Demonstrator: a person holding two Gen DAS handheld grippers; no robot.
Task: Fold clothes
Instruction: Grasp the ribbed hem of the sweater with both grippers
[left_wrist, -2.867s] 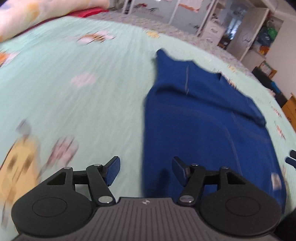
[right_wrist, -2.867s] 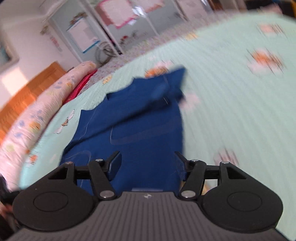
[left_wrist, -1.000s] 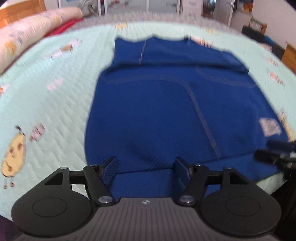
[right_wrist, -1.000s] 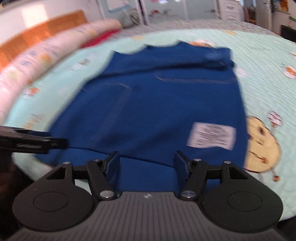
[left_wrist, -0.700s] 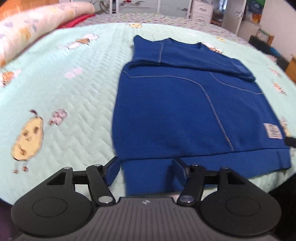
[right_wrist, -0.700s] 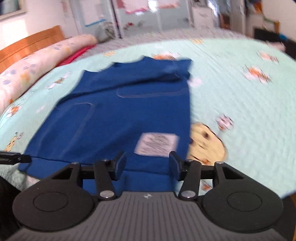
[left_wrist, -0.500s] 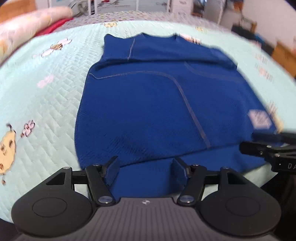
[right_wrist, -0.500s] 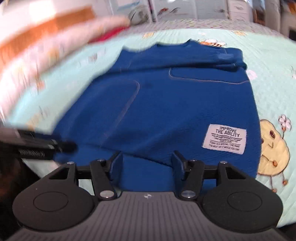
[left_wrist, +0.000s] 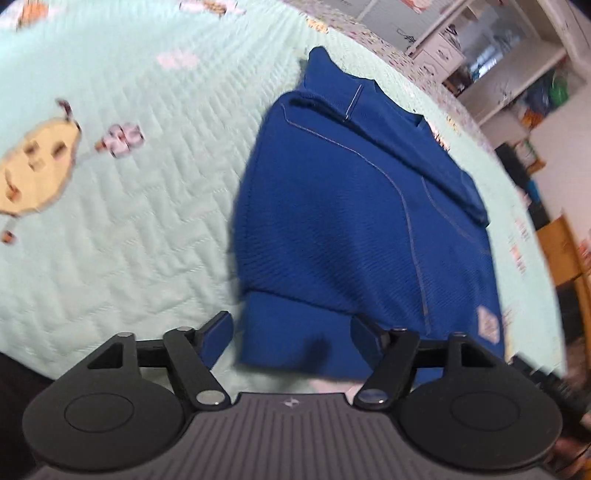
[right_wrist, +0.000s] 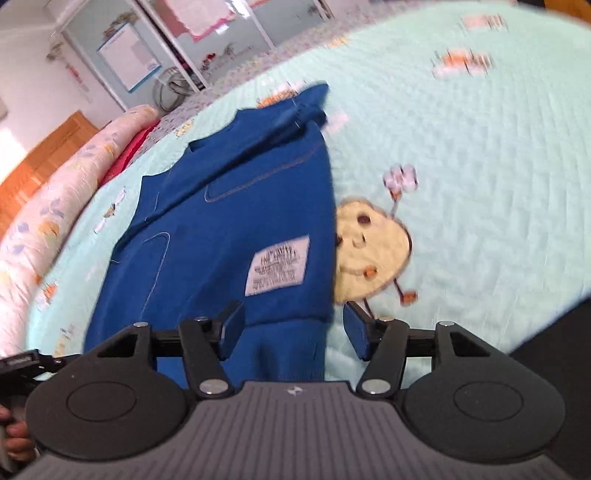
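Observation:
A blue sweater (left_wrist: 351, 221) lies flat on the mint quilted bed (left_wrist: 129, 221), sleeves folded across near the collar, hem toward me. My left gripper (left_wrist: 291, 328) hovers at the hem's left corner; its jaws are opening, the hem band lies between them and the pads do not press it. In the right wrist view the sweater (right_wrist: 221, 229) shows a white label (right_wrist: 279, 266) near the hem. My right gripper (right_wrist: 293, 321) stands open over the hem's right corner, with the band's edge between its fingers. The left gripper's tip (right_wrist: 22, 363) shows at that view's left edge.
The bed's near edge runs just under both grippers. A rolled patterned duvet (right_wrist: 44, 221) and a wooden headboard (right_wrist: 44, 155) line the bed's left side. White drawers (left_wrist: 439, 55) and shelves (left_wrist: 517, 74) stand beyond the far side. A cartoon print (right_wrist: 369, 251) lies right of the sweater.
Both views have rolled and shifted outward: the left gripper went from mid-hem to the hem's left corner, the right gripper to its right corner. The sweater lies as before.

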